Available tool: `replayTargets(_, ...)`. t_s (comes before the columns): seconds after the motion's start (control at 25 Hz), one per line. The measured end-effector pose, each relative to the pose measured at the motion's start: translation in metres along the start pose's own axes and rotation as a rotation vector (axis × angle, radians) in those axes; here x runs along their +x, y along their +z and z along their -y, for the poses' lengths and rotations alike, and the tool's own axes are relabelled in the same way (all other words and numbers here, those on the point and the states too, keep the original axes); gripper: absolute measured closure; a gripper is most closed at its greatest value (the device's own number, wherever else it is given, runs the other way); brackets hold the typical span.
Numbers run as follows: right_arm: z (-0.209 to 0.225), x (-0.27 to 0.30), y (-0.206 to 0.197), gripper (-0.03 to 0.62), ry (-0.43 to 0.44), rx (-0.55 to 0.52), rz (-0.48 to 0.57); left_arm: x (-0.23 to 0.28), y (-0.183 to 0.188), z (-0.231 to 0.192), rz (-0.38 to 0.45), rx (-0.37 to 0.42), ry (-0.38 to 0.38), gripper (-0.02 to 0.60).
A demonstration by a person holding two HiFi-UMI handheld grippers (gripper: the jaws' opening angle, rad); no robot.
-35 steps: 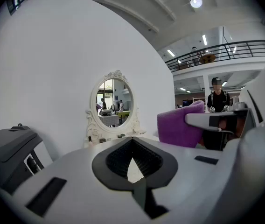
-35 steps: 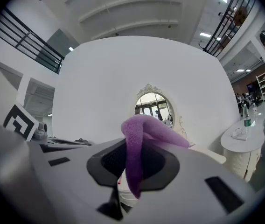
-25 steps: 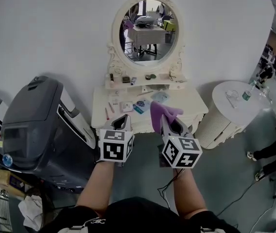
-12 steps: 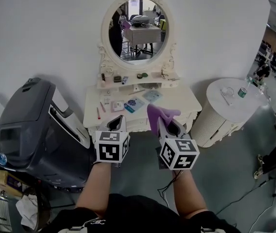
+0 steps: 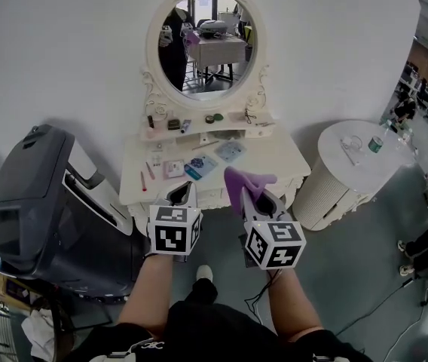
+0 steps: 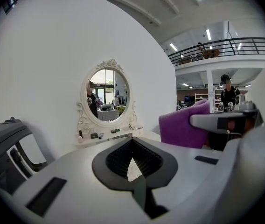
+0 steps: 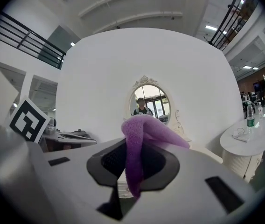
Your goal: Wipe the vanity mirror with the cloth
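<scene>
The right claw (image 5: 255,196) is clamped on the purple fleecy cloth (image 5: 246,179), below and well apart from the white-framed oval vanity mirror (image 5: 203,44). The left claw (image 5: 184,196) is closed and empty. Wiping seems not yet begun.

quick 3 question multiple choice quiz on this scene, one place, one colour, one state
1. Where is the oval white-framed vanity mirror? A) upright at the back of the white dressing table B) flat on the floor C) hanging from the ceiling
2. What colour is the fuzzy cloth? A) green B) purple C) yellow
3. The right tool is: A) open, empty B) shut on the cloth C) pressed on the glass
1 A, it rises behind the tabletop clutter; 2 B, purple in every view; 3 B, cloth pinched between its jaws.
</scene>
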State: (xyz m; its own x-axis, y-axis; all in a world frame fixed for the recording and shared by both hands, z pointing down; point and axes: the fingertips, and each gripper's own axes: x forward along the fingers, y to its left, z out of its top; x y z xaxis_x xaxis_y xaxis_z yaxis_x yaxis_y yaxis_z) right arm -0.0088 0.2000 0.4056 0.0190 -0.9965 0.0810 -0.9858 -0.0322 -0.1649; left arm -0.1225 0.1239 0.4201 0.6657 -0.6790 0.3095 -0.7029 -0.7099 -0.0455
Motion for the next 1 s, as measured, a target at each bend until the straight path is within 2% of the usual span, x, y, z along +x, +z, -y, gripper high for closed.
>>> replayTargets(0.44,0.055,0.116,0.03,0.539,-0.054,-0.035,-0.009,0.133,0.045,-0.031,0.014,0.0,-0.087,0.584)
replayTargets(0.72,0.06,0.199,0.045,0.539,-0.029,-0.045,-0.013,0.19,0.07,-0.084,0.028,-0.012,-0.068,0.584)
replayTargets(1.0,0.066,0.261,0.045,0.539,0.004,-0.028,-0.018,0.234,0.075,-0.12,0.004,-0.009,-0.046,0.584)
